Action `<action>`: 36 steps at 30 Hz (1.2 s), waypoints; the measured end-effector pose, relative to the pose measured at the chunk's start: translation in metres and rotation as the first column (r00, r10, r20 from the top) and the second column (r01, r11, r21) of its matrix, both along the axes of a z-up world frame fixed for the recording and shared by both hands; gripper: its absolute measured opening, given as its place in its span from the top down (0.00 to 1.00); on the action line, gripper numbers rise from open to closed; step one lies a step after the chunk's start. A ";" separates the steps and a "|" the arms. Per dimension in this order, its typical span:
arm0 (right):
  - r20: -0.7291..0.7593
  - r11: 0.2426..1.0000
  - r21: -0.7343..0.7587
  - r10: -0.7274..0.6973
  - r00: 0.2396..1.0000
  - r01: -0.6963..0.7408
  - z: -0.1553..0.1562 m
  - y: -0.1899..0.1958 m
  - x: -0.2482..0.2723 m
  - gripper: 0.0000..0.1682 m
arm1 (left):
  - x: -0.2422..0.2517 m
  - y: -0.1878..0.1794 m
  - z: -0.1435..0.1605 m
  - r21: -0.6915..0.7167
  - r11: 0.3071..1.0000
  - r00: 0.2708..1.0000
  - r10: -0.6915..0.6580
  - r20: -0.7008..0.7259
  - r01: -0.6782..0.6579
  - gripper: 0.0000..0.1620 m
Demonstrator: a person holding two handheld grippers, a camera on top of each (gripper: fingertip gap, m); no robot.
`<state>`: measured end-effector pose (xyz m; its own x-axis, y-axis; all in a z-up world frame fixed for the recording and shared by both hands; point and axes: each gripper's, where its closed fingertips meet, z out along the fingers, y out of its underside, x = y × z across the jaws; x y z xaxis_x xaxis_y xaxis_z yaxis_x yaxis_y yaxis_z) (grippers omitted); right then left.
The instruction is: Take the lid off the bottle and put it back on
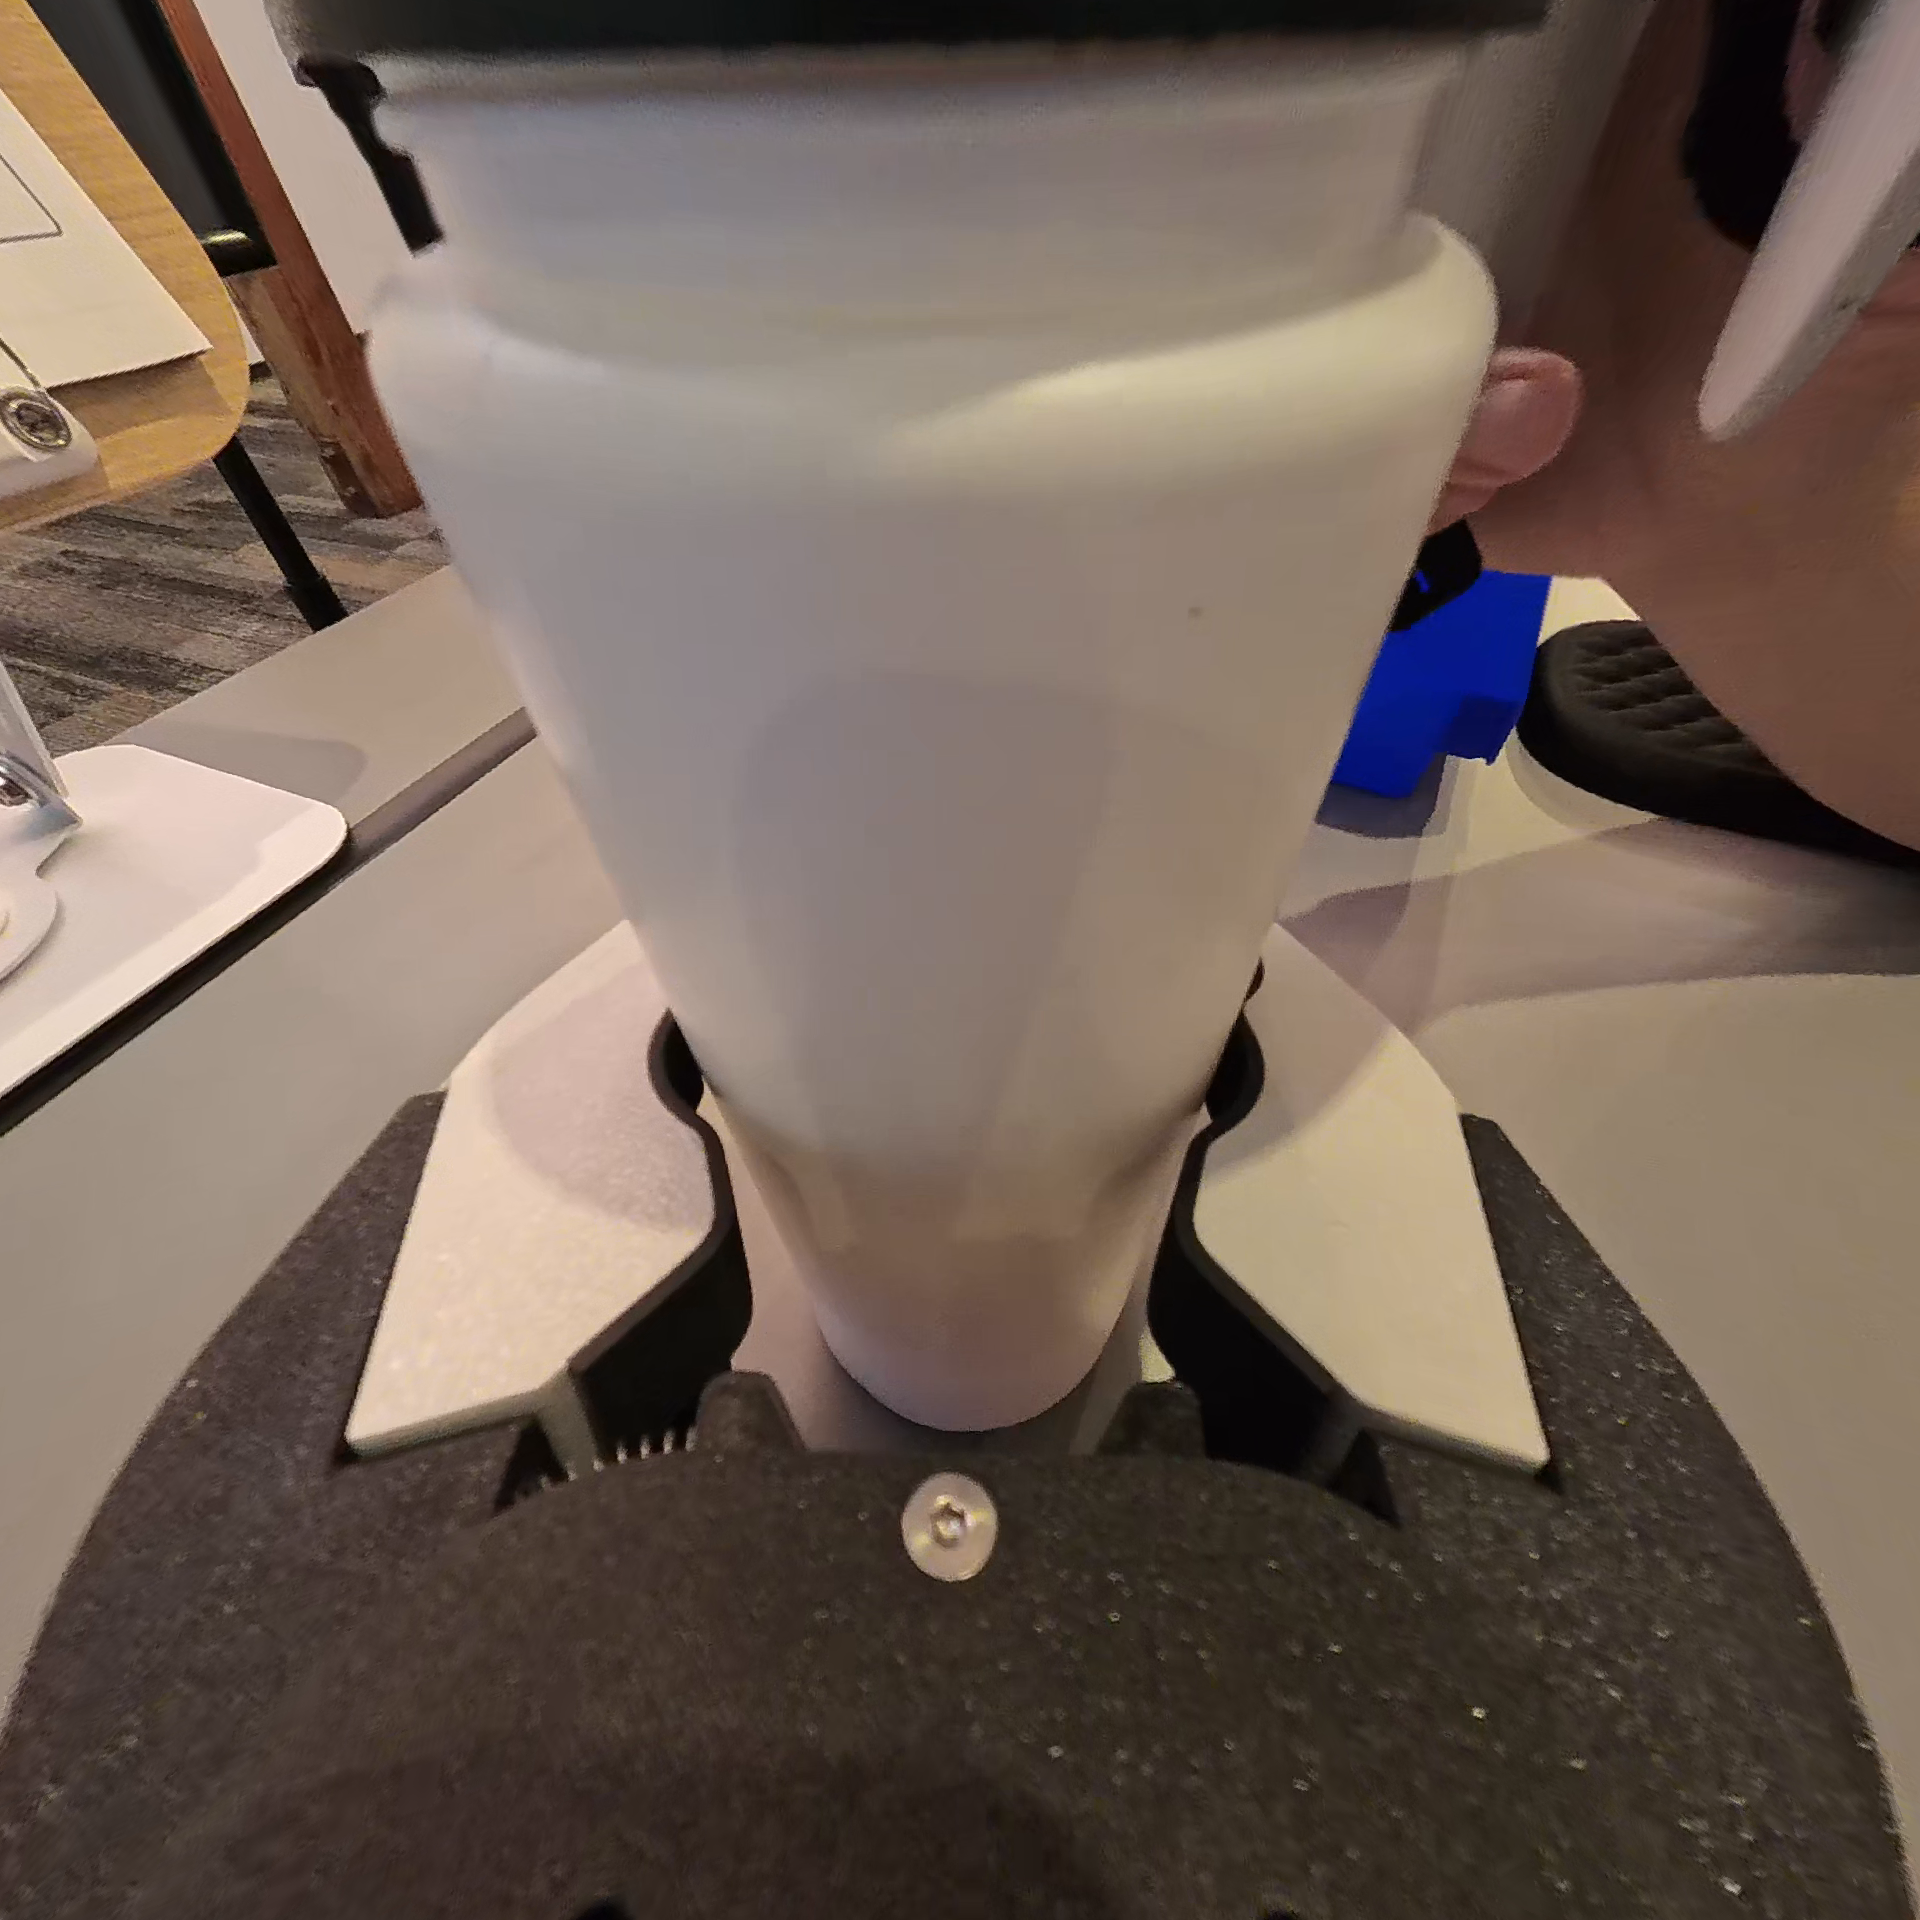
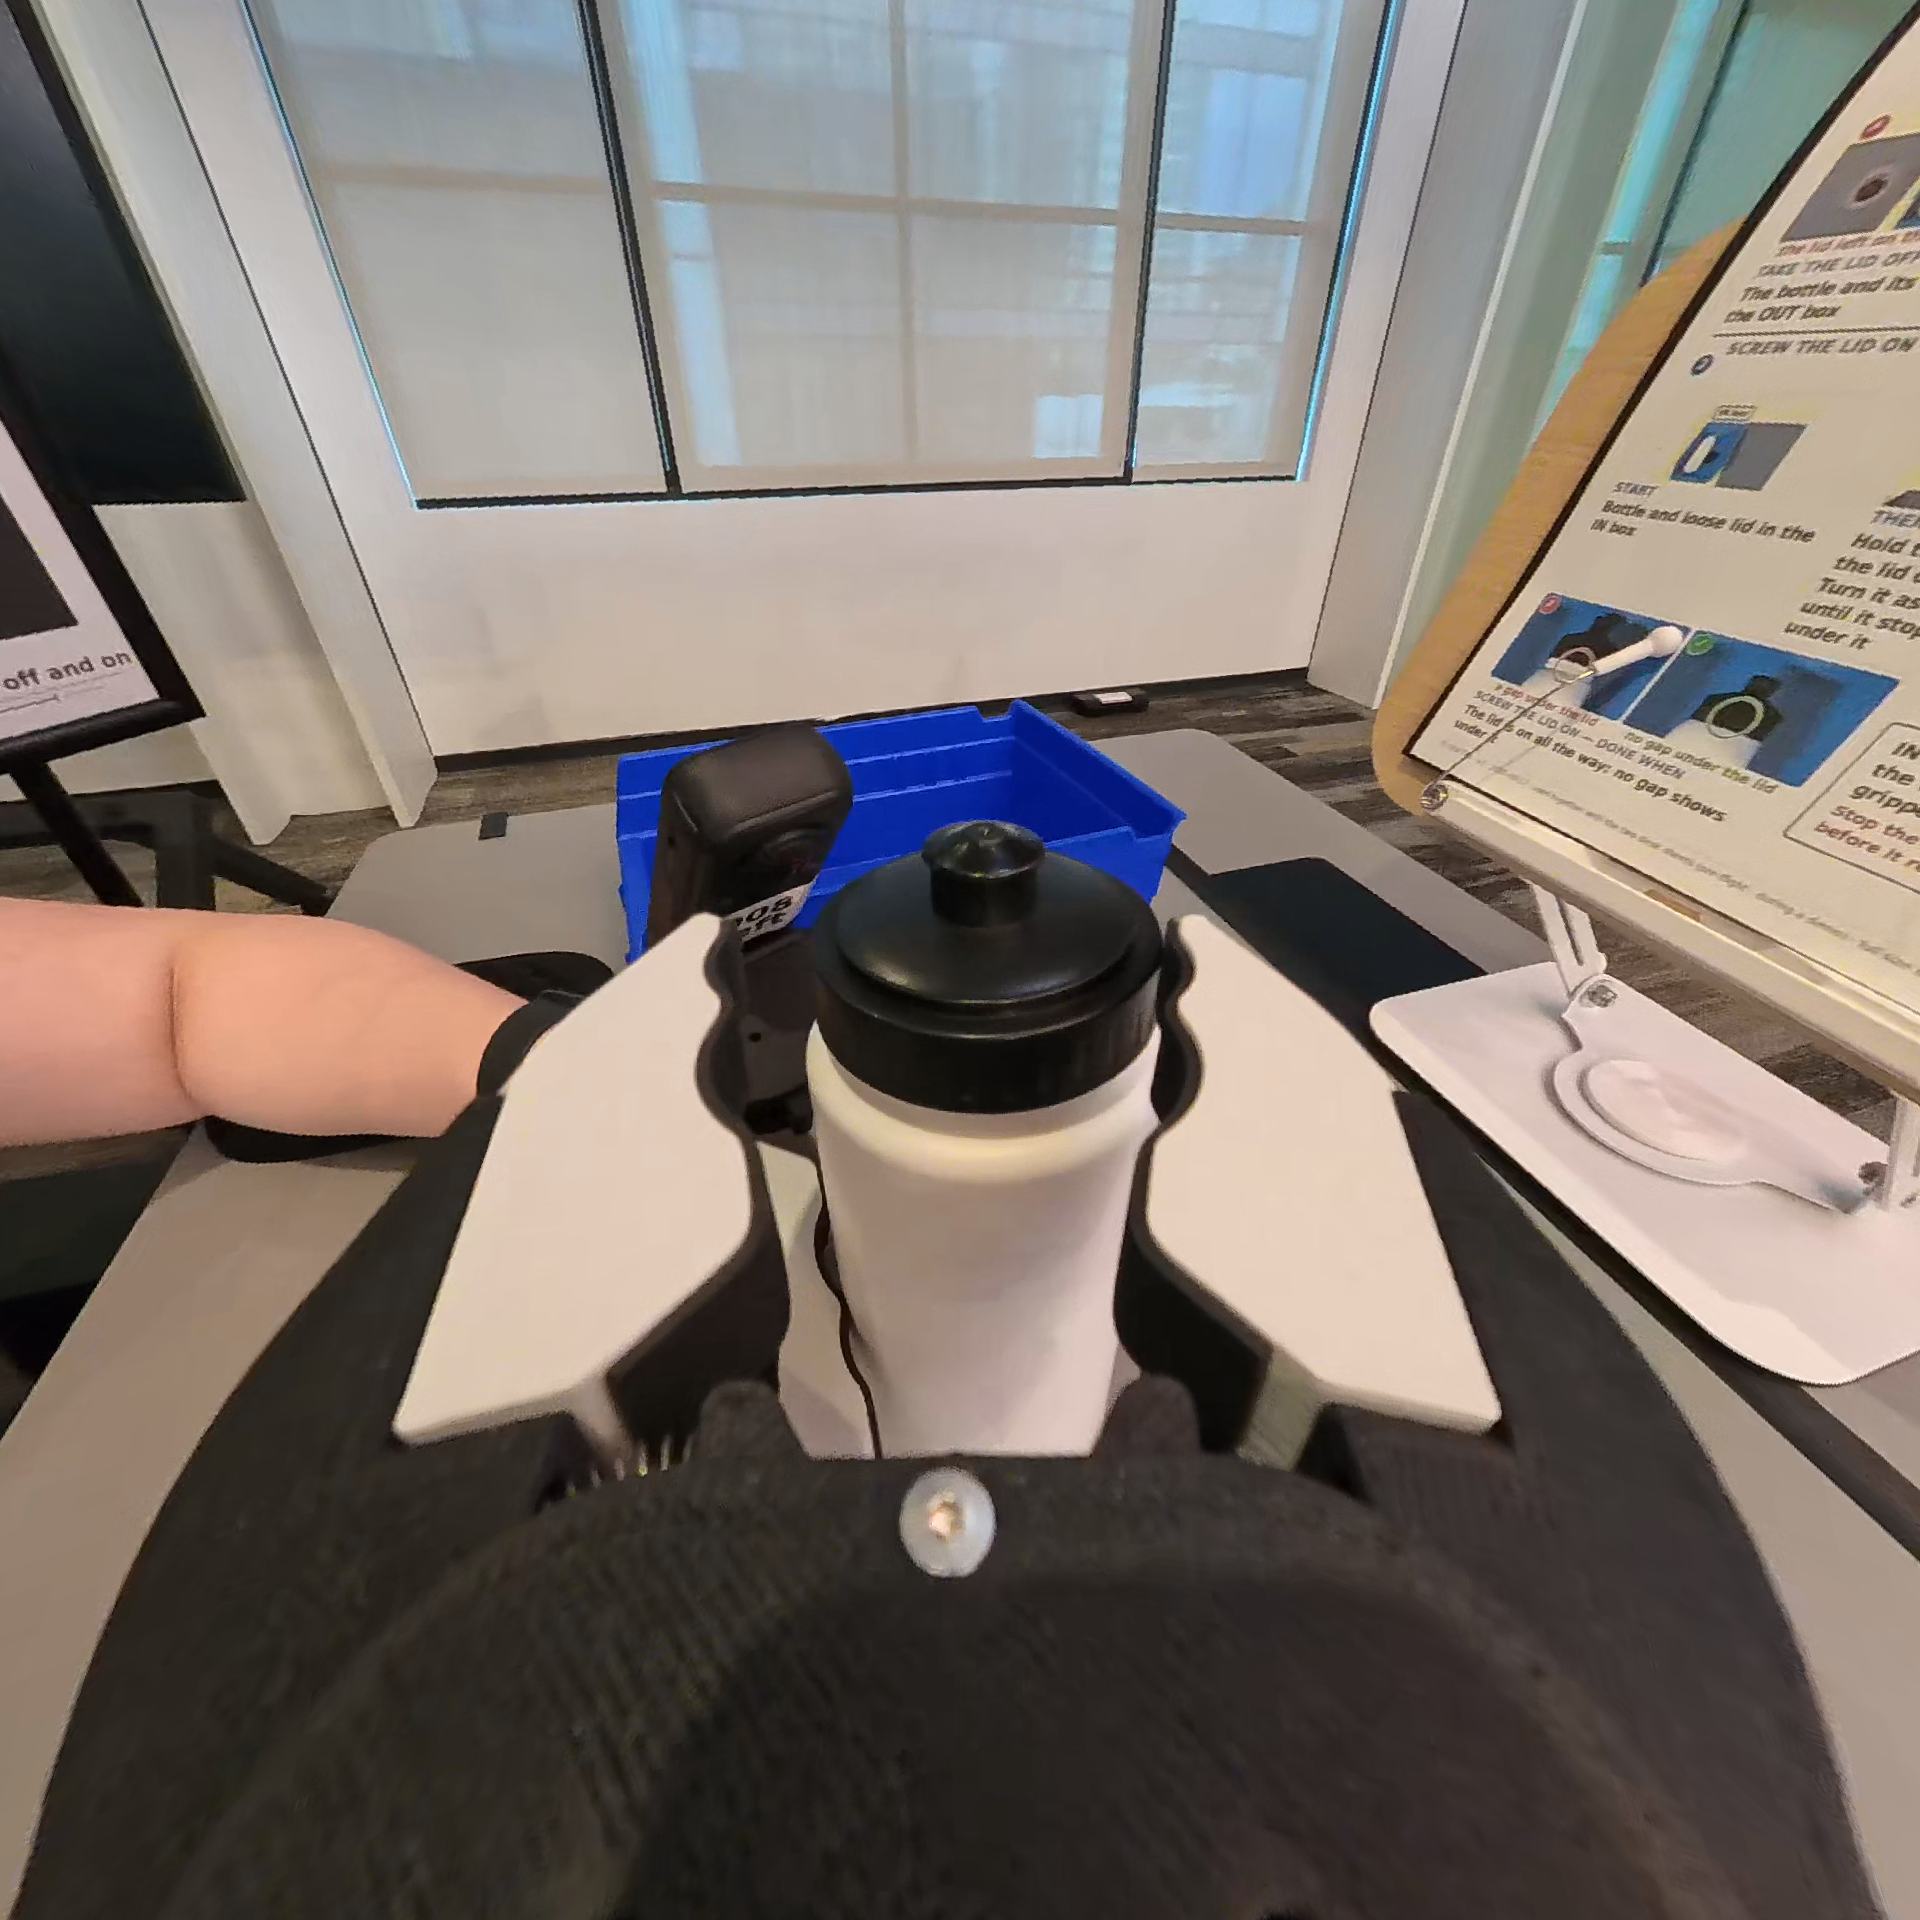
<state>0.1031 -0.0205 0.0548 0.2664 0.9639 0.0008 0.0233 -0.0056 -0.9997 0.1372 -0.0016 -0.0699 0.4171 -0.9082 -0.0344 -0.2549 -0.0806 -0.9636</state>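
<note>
The left gripper (image 1: 961, 1049) pinches the smooth, likely light, slippery bottle (image 1: 935, 623) low; the right gripper (image 2: 940, 1013) stands spread round the lid (image 2: 987, 987), the place to grip.

In my right wrist view the bottle (image 2: 977, 1226) stood centre frame between my right gripper's (image 2: 940, 1029) fingers, the bin (image 2: 1081, 800) behind it, the stand (image 2: 1662, 1195) at right, an arm (image 2: 260, 1029) at left.

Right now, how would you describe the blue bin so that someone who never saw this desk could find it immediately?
Start from the big window at the back of the right wrist view, then look down to the far edge of the grey table. There, just behind the white bottle with its black lid, sits the blue bin, an open plastic tray. It is the only bright blue object on the table.
</note>
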 end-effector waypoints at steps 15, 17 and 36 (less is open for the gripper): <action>0.112 0.983 0.059 -0.180 0.977 0.174 -0.013 0.014 -0.005 0.57 | 0.001 0.002 0.000 -0.011 1.000 1.000 0.022 0.009 -0.022 0.40; 0.101 0.965 0.054 -0.260 0.960 0.256 -0.013 0.017 -0.005 0.57 | -0.001 0.005 0.000 -0.017 0.999 0.999 0.047 0.004 -0.047 0.40; 0.114 0.998 0.001 0.069 0.991 -0.070 -0.012 -0.010 -0.004 0.52 | 0.001 -0.014 0.001 -0.001 0.994 0.994 -0.107 0.010 0.107 0.40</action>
